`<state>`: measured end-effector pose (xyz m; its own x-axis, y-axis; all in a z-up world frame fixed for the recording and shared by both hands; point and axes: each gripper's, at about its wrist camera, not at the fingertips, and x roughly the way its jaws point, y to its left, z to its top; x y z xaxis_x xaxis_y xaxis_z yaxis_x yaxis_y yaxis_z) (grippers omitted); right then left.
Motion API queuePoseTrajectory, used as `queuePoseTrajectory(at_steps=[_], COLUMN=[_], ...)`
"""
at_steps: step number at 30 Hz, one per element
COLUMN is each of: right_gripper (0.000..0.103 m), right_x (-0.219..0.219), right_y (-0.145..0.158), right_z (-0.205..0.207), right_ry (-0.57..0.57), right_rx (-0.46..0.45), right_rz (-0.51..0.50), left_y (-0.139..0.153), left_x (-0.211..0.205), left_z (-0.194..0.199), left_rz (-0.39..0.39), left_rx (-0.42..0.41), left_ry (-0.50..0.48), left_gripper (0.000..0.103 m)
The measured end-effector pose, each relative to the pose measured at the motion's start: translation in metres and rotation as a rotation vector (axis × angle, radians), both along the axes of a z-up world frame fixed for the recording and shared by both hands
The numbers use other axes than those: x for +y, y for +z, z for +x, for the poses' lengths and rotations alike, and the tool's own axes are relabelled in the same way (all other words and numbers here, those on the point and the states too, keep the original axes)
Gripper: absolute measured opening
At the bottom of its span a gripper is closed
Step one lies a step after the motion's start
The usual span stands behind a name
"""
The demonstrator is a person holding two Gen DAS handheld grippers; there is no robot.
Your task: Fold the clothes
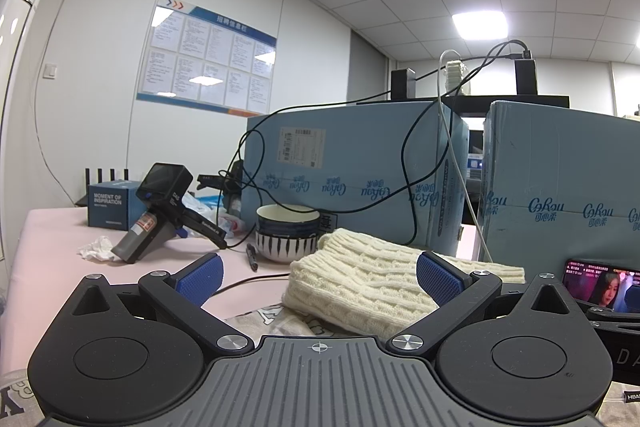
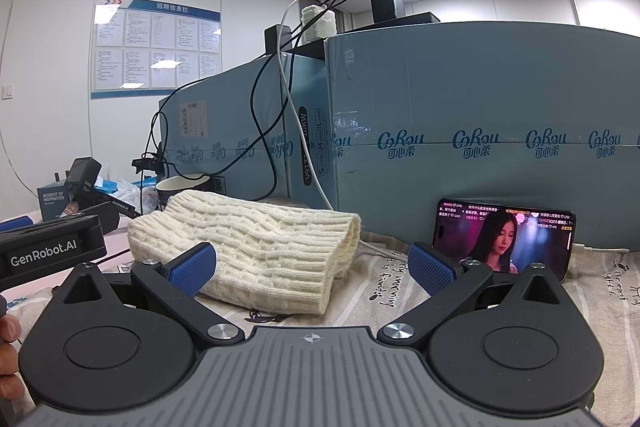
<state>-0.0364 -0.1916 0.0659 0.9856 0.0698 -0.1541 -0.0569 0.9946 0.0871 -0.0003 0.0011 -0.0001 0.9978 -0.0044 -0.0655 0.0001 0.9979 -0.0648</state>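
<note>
In the left wrist view, the left hand-held gripper (image 1: 318, 277) hangs released, jaws wide apart and holding nothing, just short of the cream knit sweater (image 1: 372, 279), which lies folded into a thick bundle beside a striped bowl (image 1: 287, 233) on the desk (image 1: 52, 239). In the right wrist view, the right hand-held gripper (image 2: 311, 265) is likewise spread and empty, the bundle ahead on a printed cloth (image 2: 600, 291), a phone (image 2: 504, 239) propped nearby. The sweater's fold looks finished; next likely comes taking up that printed cloth.
</note>
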Motion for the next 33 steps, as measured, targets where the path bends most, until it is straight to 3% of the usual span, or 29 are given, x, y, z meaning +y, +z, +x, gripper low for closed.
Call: queuePoseTrajectory(at_steps=[20, 33], right_gripper=[0.103, 0.103], right_x=[0.001, 0.003], right_y=[0.000, 0.005], right_z=[0.001, -0.019], right_ry=[0.000, -0.040], right_rx=[-0.001, -0.116], right_rz=[0.001, -0.025], left_y=[0.000, 0.000], left_x=[0.000, 0.000], left_z=[0.001, -0.010], left_rz=[-0.002, 0.004], left_rx=[0.002, -0.055], left_ry=[0.000, 0.008], left_gripper=[0.103, 0.103])
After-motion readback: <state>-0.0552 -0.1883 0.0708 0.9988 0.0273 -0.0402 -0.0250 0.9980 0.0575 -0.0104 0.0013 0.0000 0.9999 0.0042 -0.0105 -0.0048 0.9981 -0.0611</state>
